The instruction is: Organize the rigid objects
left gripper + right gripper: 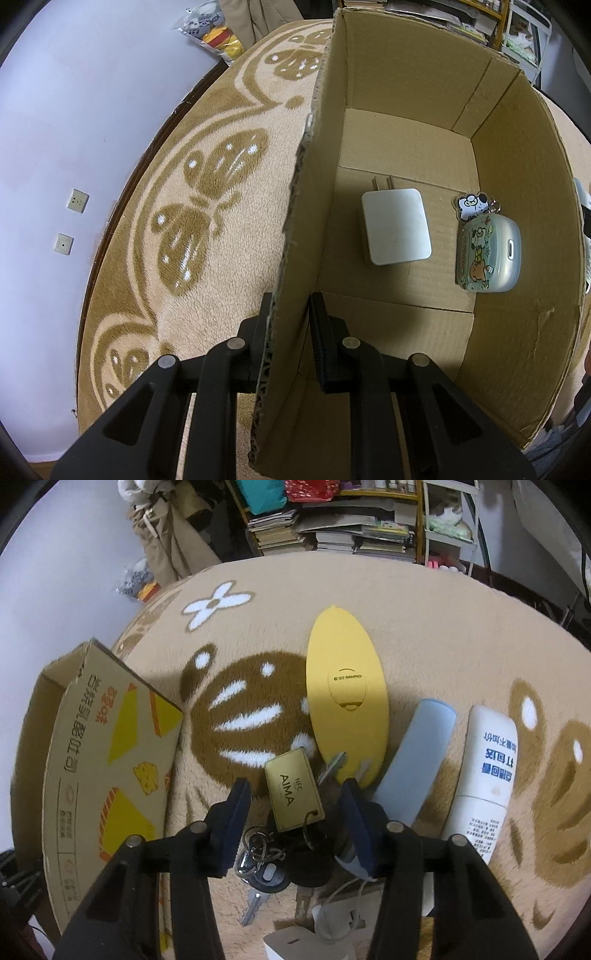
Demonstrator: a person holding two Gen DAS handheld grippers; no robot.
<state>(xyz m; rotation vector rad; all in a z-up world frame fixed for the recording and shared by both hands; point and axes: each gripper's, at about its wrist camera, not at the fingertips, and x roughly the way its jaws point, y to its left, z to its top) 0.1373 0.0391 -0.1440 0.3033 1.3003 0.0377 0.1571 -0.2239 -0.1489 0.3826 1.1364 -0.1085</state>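
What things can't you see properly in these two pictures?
- Left wrist view: the cardboard box wall, pinched by the left gripper, hides the floor corner behind it.
- Left wrist view: the earbud case charm print is too small to read.
- Right wrist view: the key bunch lies partly behind the right gripper fingers.
- Right wrist view: the white charger is cut off by the bottom edge.

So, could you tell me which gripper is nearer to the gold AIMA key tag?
Right. The right gripper is open with the gold AIMA key tag between its fingers; the left gripper is over at the cardboard box, straddling its wall.
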